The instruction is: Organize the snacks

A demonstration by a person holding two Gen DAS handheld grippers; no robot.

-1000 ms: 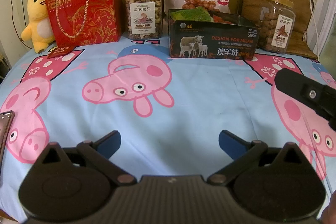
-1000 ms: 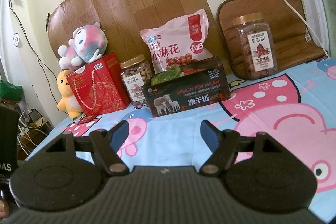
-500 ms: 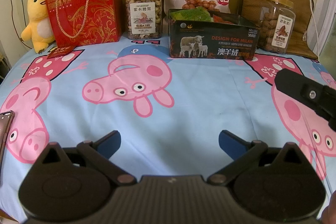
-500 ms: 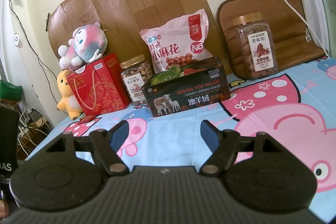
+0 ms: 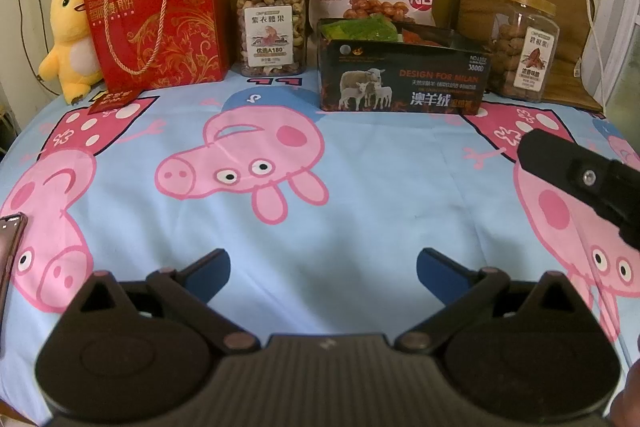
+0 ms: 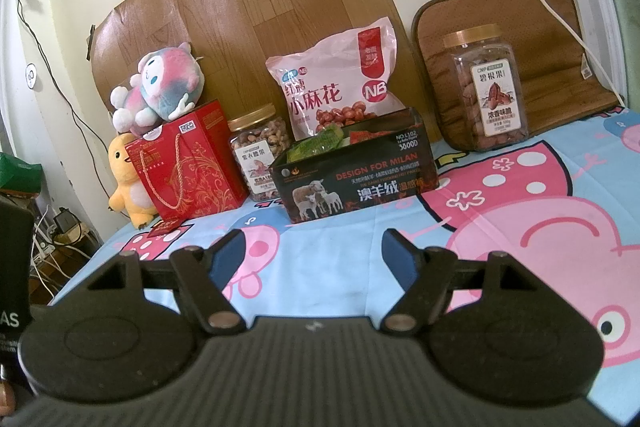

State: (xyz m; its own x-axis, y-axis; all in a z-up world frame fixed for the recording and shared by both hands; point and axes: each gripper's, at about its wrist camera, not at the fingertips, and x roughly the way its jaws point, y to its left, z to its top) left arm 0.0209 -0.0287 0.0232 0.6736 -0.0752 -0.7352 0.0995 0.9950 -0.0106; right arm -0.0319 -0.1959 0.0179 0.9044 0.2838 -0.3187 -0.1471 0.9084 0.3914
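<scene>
Nothing has moved: left gripper (image 5: 323, 269) and right gripper (image 6: 312, 253) hover with jaws wide apart and empty, near the black rectangular cardboard box (image 5: 402, 81) of snack packets.

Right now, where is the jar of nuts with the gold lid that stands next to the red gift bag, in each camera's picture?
Left wrist view: cashew jar at upper centre-left, just right of the red gift bag.
Right wrist view: cashew jar left of centre, partly behind the bag.
Shared landmark: the black sheep-print box to its right.
</scene>
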